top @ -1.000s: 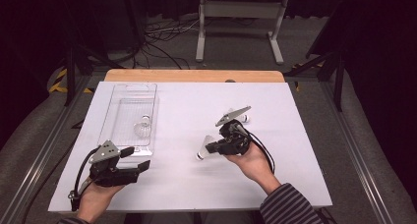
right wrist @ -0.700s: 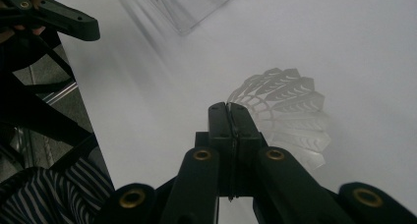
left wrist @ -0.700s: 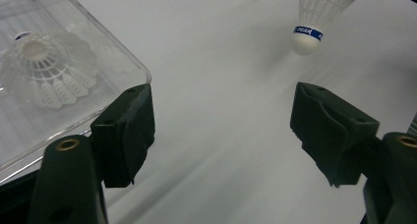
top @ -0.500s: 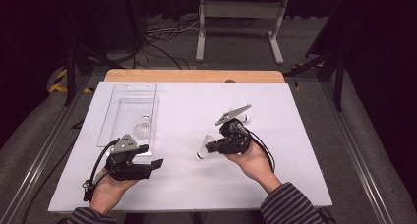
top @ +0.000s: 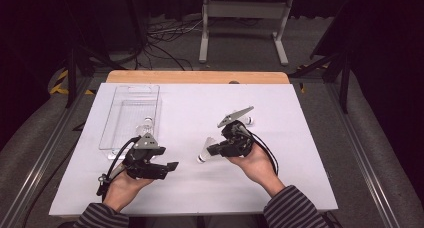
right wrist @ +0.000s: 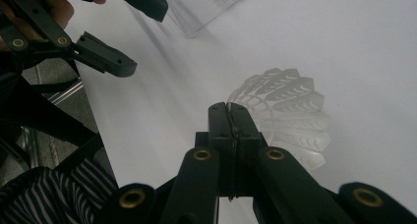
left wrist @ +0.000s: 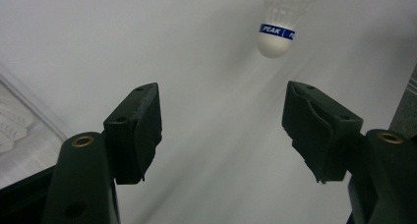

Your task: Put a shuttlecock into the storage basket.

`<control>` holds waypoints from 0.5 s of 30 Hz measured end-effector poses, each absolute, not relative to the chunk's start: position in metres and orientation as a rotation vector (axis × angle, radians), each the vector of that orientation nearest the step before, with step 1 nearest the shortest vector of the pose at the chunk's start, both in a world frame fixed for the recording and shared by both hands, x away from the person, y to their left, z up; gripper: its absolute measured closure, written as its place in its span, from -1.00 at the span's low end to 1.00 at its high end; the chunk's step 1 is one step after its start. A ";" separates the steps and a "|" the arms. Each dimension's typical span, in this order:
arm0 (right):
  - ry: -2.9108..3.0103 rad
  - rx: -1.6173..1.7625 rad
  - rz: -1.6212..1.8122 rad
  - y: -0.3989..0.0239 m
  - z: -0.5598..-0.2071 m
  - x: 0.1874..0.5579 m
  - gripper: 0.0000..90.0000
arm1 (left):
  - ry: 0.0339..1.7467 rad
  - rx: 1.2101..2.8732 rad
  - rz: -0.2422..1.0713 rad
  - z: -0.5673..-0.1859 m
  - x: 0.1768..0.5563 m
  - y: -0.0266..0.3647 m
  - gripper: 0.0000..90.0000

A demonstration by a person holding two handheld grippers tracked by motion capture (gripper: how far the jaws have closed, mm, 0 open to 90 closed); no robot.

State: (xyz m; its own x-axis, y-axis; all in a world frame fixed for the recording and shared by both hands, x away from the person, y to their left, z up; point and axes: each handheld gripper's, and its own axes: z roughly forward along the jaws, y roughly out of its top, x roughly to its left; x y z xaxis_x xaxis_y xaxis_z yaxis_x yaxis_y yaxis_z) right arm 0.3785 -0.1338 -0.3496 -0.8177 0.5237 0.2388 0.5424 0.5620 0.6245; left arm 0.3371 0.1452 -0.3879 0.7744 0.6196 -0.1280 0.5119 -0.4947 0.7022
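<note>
Shuttlecock (top: pixel 206 150), light with a fragile skirt, pinched at its skirt by the right gripper (top: pixel 212 149); left gripper (top: pixel 170 167), nearby, is spread and closing, best taking the firm cork.

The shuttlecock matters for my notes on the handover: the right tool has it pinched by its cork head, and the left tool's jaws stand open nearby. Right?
Not quite: the right tool pinches the shuttlecock by its feathered skirt, as the right gripper view shows. The left tool is indeed open.
</note>
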 end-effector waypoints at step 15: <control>-2.753 -0.898 -1.125 -0.123 -0.349 0.378 1.00 | 0.815 2.267 0.153 -0.388 0.344 0.123 -0.15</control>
